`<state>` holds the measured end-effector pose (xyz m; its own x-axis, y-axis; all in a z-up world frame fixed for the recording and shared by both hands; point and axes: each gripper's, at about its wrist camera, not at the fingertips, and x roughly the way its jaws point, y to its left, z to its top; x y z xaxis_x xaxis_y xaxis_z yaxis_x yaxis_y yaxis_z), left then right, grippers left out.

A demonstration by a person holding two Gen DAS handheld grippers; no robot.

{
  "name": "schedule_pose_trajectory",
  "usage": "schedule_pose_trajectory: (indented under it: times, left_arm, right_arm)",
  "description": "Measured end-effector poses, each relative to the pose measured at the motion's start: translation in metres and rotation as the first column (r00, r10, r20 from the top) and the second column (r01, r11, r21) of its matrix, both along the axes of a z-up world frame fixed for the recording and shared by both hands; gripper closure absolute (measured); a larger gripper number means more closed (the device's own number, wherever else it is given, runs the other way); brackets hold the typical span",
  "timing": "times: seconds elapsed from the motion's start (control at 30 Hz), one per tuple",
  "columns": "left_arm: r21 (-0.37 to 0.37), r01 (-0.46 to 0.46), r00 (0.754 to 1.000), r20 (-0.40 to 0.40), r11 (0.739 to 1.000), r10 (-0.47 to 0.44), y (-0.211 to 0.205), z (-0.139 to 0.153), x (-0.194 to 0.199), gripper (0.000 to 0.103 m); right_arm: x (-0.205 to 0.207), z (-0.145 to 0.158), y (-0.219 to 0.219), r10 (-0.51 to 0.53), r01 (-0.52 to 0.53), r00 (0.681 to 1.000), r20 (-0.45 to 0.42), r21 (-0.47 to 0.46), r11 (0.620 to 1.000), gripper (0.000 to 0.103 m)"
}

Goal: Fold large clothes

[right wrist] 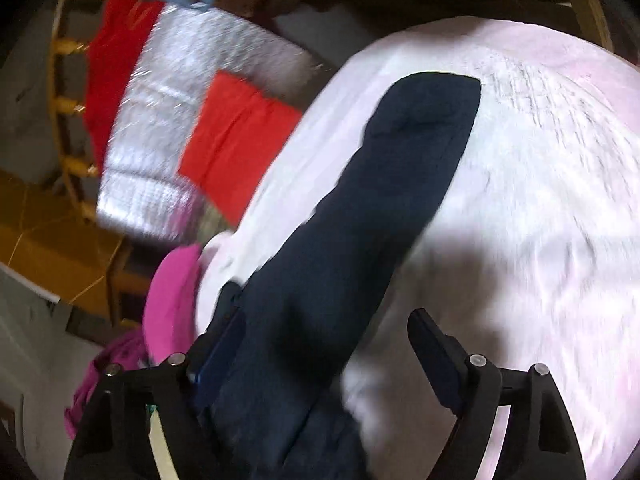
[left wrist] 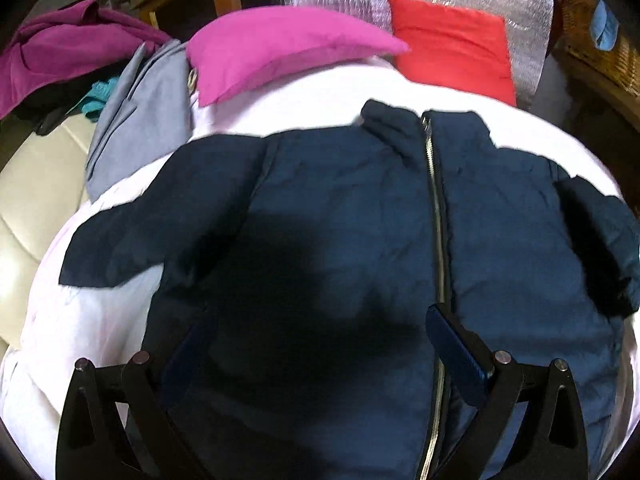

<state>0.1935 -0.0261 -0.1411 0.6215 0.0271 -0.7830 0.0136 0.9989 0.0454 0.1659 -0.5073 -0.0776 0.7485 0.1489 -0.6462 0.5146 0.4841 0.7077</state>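
A navy jacket (left wrist: pixel 340 216) lay face up and zipped on the white bed cover (left wrist: pixel 80 320), its collar toward a pink pillow (left wrist: pixel 280 48) and a red cushion (left wrist: pixel 452 52). The left tool (left wrist: pixel 316 352) hovered over the lower front of the jacket with its jaws spread wide and nothing between them, one finger near the zipper (left wrist: pixel 434 184). In the right wrist view, the right tool (right wrist: pixel 332 344) was also spread open; the jacket's sleeve (right wrist: pixel 400 168) ran out flat across the bed cover and passed between its fingers, but the jaws had not closed on it.

The jacket looked soft, puffy and light, with a smooth shell that would probably slip under a shallow pinch. A firmer hold would likely come at the cuff or along a seam, where the cloth is thicker. Folding the sleeve across the chest seemed the sensible first step, as no fold was yet made.
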Motion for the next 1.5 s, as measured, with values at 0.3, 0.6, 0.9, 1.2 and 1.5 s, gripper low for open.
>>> schedule_pose_trajectory:
  times: [0.3,0.6,0.9,1.2,1.5]
  left_arm:
    - [-0.063,0.011,0.997,0.08,0.998,-0.006,0.016,0.009,0.02,0.0]
    - [-0.064,0.009,0.988,0.152,0.998,0.001,0.032,0.024,0.016,0.0]
    - [-0.073,0.015,0.98,0.201,0.997,0.0,0.047,0.042,0.0,0.0]
    - [-0.1,-0.012,0.973,0.229,0.995,0.035,0.076,0.052,-0.011,0.0]
    - [-0.129,-0.055,0.971,0.225,0.99,0.084,0.106,0.052,-0.013,0.0]
  right_arm:
    - [0.046,-0.034,-0.044,-0.108,0.109,0.994,-0.03,0.045,0.993,0.038]
    - [0.065,-0.001,-0.019,-0.091,0.094,0.996,0.024,-0.137,0.986,0.08]
    - [0.067,0.082,0.093,0.175,-0.122,0.979,0.107,-0.379,0.917,0.081]
    - [0.086,0.102,0.218,0.437,-0.359,0.893,0.11,-0.412,0.837,0.081]
    - [0.101,0.045,0.296,0.585,-0.554,0.81,0.036,-0.278,0.785,0.078]
